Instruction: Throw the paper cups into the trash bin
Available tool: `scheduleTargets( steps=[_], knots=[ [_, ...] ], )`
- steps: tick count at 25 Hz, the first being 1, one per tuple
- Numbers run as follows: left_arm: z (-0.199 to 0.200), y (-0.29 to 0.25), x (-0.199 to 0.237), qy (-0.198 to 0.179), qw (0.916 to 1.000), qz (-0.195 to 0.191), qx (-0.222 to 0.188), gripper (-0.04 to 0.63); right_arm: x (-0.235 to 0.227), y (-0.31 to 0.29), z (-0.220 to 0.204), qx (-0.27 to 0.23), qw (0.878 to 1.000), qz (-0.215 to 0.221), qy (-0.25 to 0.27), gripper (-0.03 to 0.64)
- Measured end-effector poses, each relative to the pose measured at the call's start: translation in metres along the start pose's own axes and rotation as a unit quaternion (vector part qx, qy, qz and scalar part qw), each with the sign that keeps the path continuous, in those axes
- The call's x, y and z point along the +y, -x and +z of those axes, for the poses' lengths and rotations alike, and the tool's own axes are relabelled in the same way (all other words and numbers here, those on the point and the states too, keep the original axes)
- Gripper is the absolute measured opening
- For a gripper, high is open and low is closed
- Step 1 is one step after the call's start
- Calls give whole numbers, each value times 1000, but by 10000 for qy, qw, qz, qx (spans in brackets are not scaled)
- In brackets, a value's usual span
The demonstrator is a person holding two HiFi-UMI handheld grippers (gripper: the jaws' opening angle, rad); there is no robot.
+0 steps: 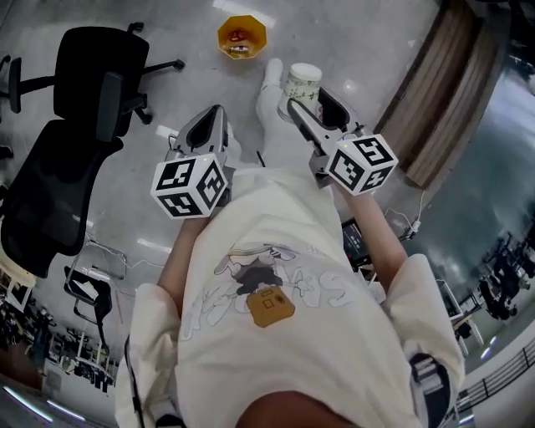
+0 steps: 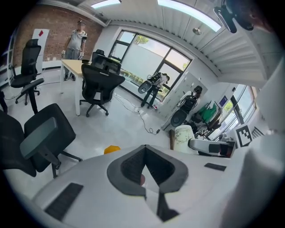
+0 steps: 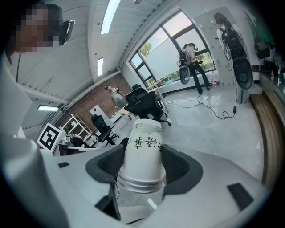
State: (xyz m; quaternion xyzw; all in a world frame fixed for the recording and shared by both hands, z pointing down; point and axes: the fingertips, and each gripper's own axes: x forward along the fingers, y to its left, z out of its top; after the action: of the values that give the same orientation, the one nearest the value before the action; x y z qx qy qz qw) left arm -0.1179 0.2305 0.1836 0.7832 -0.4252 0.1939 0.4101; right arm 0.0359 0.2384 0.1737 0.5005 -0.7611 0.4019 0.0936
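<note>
1. Paper cup (image 3: 142, 147): a white, tapered, smooth-walled cylinder with dark brush-like characters printed on its side and a grey ringed band at the end nearest the camera in the right gripper view. It is in the air above the floor, at upper centre of the head view. One cup can be counted; whether more are nested inside cannot be told.
2. Right claw (image 3: 143, 162): its two dark, ribbed pads press on opposite sides of the cup, the jaws standing wide around it. The shell is smooth pale grey plastic.
3. Left claw (image 2: 145, 153): the same build. Its jaws are drawn together so the pointed tips meet, with nothing gripped. It sits left of centre in the head view.
4. Marker cubes: two, one on each claw, white with black square patterns.
5. Trash bin (image 1: 223, 38): one, orange and many-sided with an open top, standing on the floor at top centre of the head view, beyond the cup. It holds small red and pale items too small to identify.
6. Floor (image 1: 167, 25): glossy grey, with reflections.
7. Office chairs (image 1: 100, 63): two in the head view, at upper left, black, on wheeled star bases.
8. Shirt (image 1: 276, 242): cream fabric with a printed graphic, at lower centre.
</note>
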Motion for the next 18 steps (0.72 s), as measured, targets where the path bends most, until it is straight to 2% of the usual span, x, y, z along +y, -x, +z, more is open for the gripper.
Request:
scheduleTargets(
  steps=[4, 7, 11, 18],
  knots=[
    [24, -63, -19, 121, 9998, 59, 149, 6, -46, -32, 32, 305, 9988, 346, 184, 281],
    [43, -88, -15, 314, 9988, 368, 102, 6, -69, -49, 52, 459, 9971, 594, 104, 281],
    [56, -107, -8, 488, 9962, 709, 118, 6, -81, -71, 65, 670, 9943, 825, 117, 281],
    [84, -143, 5, 774, 9941, 753, 75, 6, -85, -119, 71, 1010, 9899, 953, 269, 281]
  ],
)
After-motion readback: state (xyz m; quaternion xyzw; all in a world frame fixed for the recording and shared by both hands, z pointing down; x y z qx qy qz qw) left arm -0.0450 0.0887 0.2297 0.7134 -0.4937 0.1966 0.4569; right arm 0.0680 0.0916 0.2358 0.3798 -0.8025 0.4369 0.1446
